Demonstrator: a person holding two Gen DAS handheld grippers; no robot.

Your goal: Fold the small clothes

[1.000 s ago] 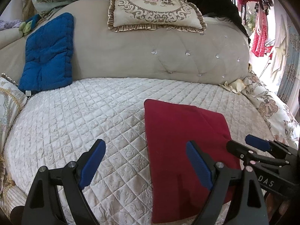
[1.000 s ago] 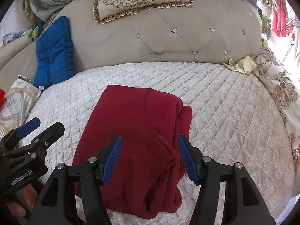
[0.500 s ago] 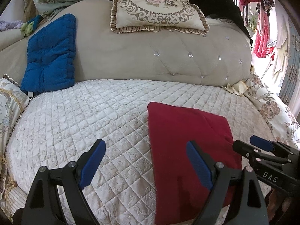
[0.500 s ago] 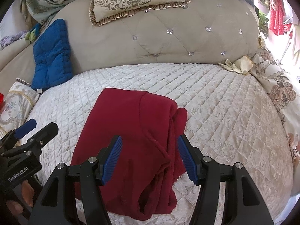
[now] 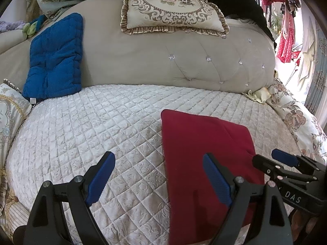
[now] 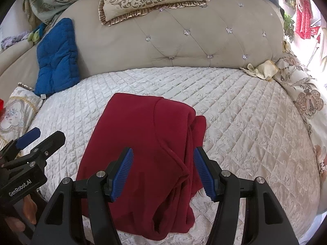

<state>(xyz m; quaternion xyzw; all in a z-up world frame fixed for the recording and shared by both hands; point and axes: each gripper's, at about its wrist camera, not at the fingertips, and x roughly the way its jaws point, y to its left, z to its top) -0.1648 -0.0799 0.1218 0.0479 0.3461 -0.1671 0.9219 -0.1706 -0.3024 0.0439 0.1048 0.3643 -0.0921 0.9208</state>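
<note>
A dark red garment (image 6: 147,143) lies folded lengthwise on the quilted white bed cover (image 6: 245,112), with bunched layers along its right edge. It also shows in the left wrist view (image 5: 204,153). My right gripper (image 6: 163,171) is open and empty, held above the garment's near half. My left gripper (image 5: 157,177) is open and empty, over the garment's left edge and the cover beside it. The right gripper shows in the left wrist view (image 5: 271,161) past the garment's right side. The left gripper shows in the right wrist view (image 6: 40,140) at the left.
A tufted beige headboard (image 5: 163,61) rings the back of the bed. A blue cushion (image 5: 55,57) leans at the back left. A patterned pillow (image 5: 171,6) sits on top. A floral pillow (image 5: 296,118) and a cream cloth (image 6: 259,69) lie at the right.
Both grippers have drawn back and up a little from the garment; it sits lower and slightly smaller in both views. The garment itself has not moved. Both jaws stay open.
</note>
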